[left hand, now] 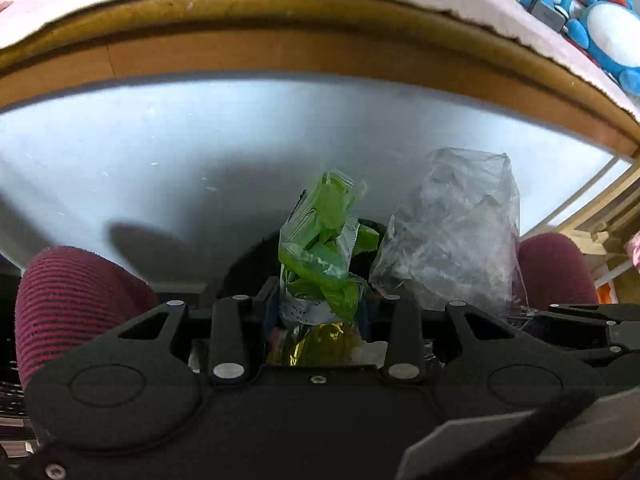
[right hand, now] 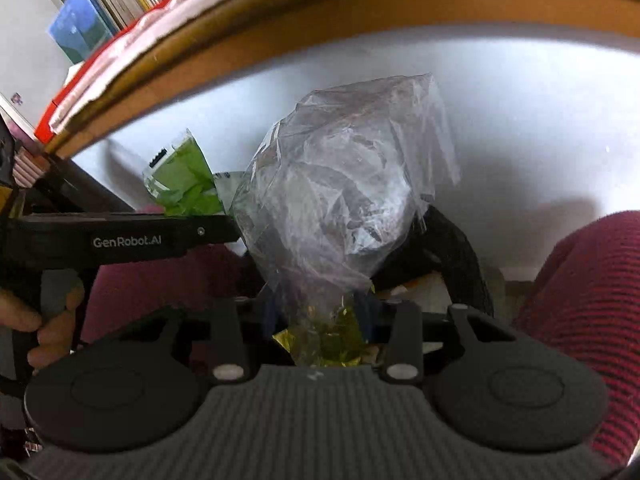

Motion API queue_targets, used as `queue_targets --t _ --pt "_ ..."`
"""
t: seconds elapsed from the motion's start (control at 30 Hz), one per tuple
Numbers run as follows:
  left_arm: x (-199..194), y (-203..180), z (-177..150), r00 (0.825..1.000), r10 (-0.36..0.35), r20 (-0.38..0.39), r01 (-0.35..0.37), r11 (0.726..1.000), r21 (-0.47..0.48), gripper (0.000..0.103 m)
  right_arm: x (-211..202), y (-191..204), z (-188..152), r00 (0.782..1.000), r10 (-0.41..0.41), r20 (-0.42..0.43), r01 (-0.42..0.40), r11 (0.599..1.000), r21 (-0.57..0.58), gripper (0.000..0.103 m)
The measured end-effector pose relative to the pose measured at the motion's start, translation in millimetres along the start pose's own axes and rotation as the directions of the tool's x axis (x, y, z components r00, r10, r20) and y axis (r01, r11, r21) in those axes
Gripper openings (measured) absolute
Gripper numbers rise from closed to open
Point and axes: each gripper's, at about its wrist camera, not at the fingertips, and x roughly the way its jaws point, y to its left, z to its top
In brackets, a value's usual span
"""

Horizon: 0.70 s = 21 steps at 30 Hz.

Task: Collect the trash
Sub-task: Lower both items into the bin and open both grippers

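While both tongs hover above a dark bin (right hand: 452,240), left tongs (left hand: 316,316) grip a green wrapper (left hand: 324,240), right tongs (right hand: 320,320) clasp a clear bag (right hand: 344,184); collection done, dropping remains.

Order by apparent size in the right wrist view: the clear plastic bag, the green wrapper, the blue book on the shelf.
1. clear plastic bag, by far the largest, though it is also nearest the camera.
2. green wrapper.
3. blue book, near the wrapper's size; it stands farther away, so this order is unsure.
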Motion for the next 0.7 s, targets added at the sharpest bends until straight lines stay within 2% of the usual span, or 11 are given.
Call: queue_targets --t 0.33,0.47,0.7 --pt "15.4 -3.4 0.8 0.998 0.016 -0.053 -0.015 1.0 0.02 0.038 11.0 -2.8 -0.9 0.998 -0.006 -0.06 0.008 1.0 0.025 0.055" --pt "17.0 -4.5 1.7 0.998 0.02 -0.054 -0.019 1.0 0.019 0.043 13.3 -0.6 -0.2 0.998 -0.004 -0.066 0.006 1.0 0.022 0.065" --pt "16.9 -7.5 1.4 0.998 0.029 -0.054 -0.028 0.999 0.017 0.051 13.1 -1.4 -1.6 0.998 -0.011 -0.066 0.012 1.0 0.019 0.073"
